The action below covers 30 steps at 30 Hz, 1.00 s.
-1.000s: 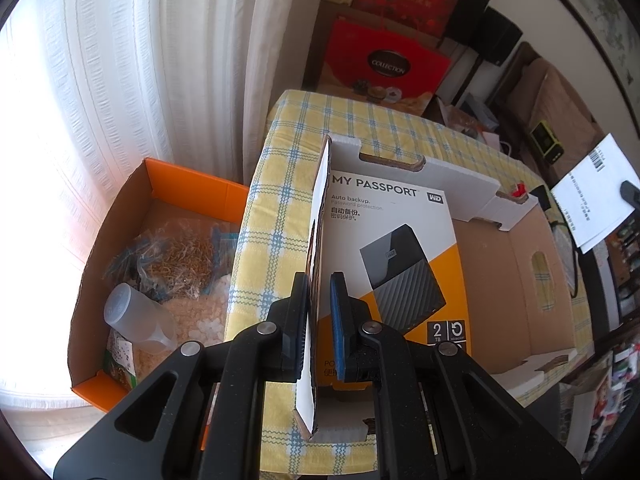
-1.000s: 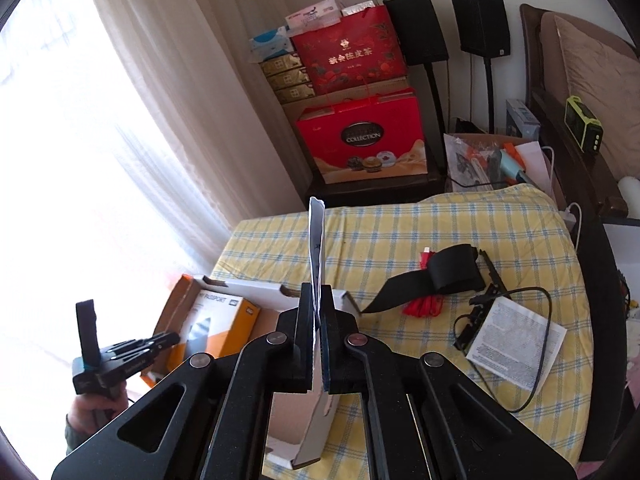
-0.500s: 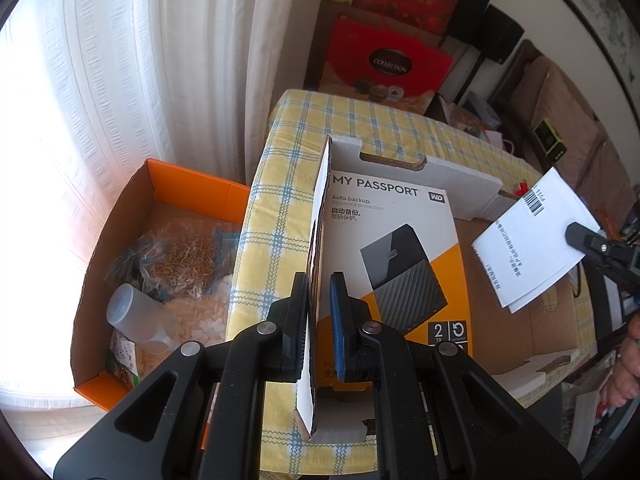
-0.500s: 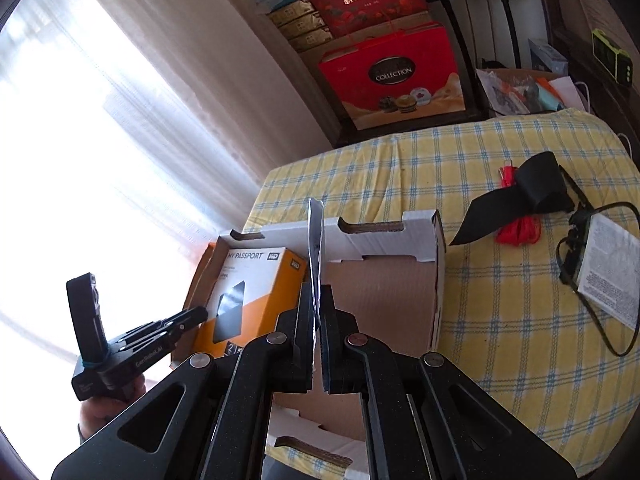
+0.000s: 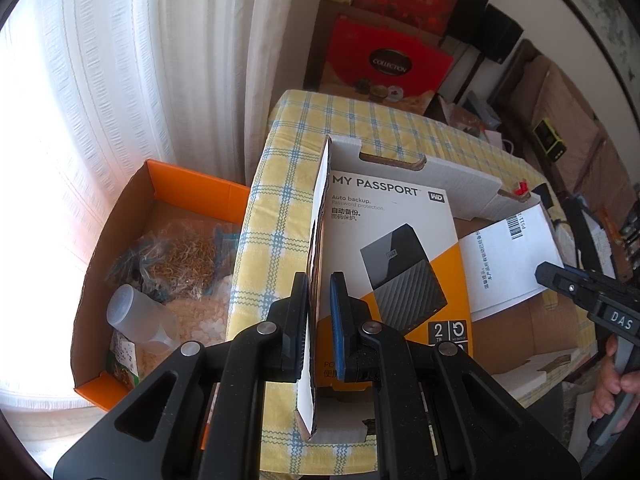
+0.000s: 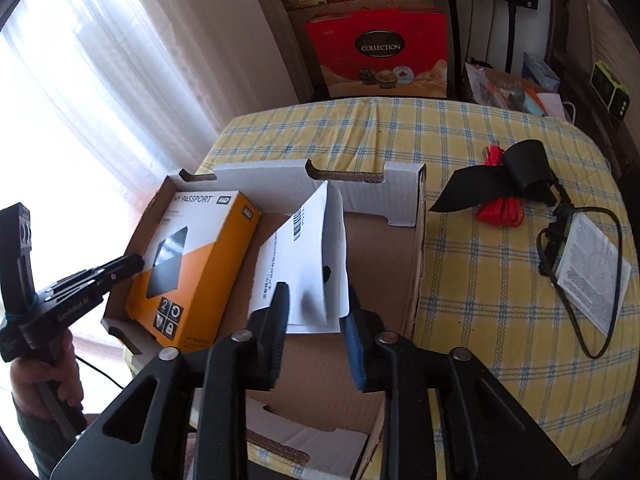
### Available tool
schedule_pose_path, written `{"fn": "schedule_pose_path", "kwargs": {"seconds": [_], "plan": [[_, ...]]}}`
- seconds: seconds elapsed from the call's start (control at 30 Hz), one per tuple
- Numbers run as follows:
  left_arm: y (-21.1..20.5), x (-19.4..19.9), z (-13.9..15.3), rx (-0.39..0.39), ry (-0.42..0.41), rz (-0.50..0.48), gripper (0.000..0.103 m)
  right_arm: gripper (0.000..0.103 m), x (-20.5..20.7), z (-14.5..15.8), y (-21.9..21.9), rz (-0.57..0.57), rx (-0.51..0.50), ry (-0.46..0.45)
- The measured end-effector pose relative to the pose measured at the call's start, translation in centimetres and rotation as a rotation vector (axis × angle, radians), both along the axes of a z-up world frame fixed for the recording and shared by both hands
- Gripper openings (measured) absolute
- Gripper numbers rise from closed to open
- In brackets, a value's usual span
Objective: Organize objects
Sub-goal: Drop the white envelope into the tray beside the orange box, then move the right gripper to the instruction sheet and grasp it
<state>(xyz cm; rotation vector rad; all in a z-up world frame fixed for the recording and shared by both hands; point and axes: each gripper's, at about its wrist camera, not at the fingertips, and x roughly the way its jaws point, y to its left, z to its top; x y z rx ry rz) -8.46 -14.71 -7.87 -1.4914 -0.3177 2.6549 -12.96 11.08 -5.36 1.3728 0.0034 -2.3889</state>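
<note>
In the cardboard tray [image 6: 404, 200] the hard-drive box [image 6: 192, 256] already lies; the right gripper [image 6: 316, 312], jaws opening, lets go the folded leaflet [image 6: 304, 256] beside it. The left gripper [image 5: 319, 308] pinches the tray wall. Cable [image 6: 580, 264], strap [image 6: 500, 176] remain outside

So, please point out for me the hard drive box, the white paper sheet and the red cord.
hard drive box [image 6: 192, 264]: right wrist view, orange front face.
white paper sheet [image 6: 308, 256]: right wrist view, middle of the sheet.
red cord [image 6: 500, 210]: right wrist view, coiled bundle.
</note>
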Motion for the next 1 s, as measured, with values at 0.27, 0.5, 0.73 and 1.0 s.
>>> {"fn": "schedule_pose_path", "kwargs": {"seconds": [0.27,0.5,0.73,1.0], "plan": [[0.0,0.0,0.0,0.0,0.0,-0.002,0.01,0.047,1.6,2.8,0.1,0.042,0.104,0.096],[-0.1,0.1,0.0,0.002,0.002,-0.004,0.01,0.047,2.0,4.6,2.6,0.001,0.088,0.126],[-0.1,0.1,0.0,0.003,0.002,-0.003,0.01,0.047,1.7,4.0,9.5,-0.127,0.107,0.1],[-0.1,0.1,0.0,0.003,0.005,-0.001,0.01,0.047,0.7,2.7,19.1,-0.326,0.116,0.054]]}}
